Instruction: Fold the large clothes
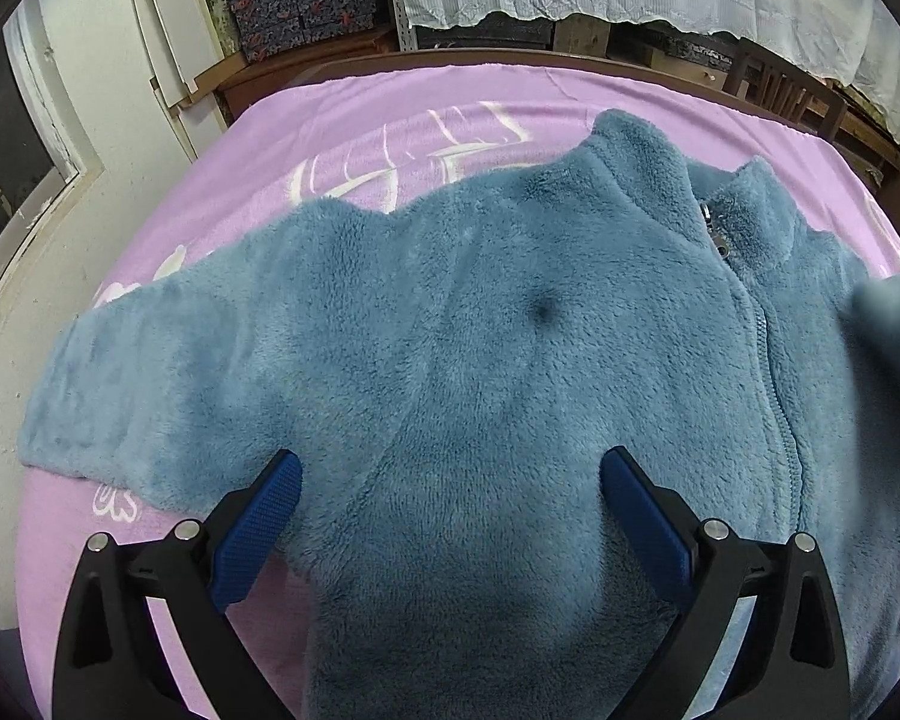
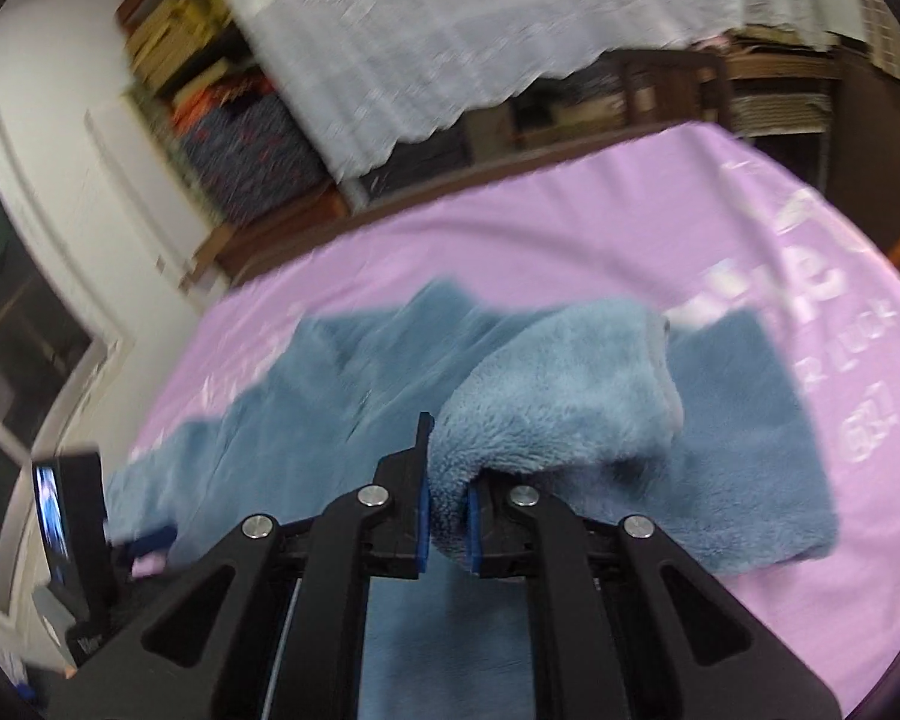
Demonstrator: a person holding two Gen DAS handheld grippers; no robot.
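— Fluffy blue-grey fleece jacket [image 1: 480, 330] lies flat on the lilac blanket [image 1: 342, 120]; left gripper [image 1: 450, 474] spread wide over it.

— Right wrist: right gripper [image 2: 448, 504] pinches a lifted jacket sleeve [image 2: 558, 396].

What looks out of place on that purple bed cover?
Nothing damaged or spilled. The blue fleece jacket lies flat, zipped, but one sleeve is lifted and bunched, pinched in the right gripper, mid-fold.

Two close downward wrist views, sharing blue fleece jacket [image 1: 480, 330] on pink blanket [image 2: 570, 228].
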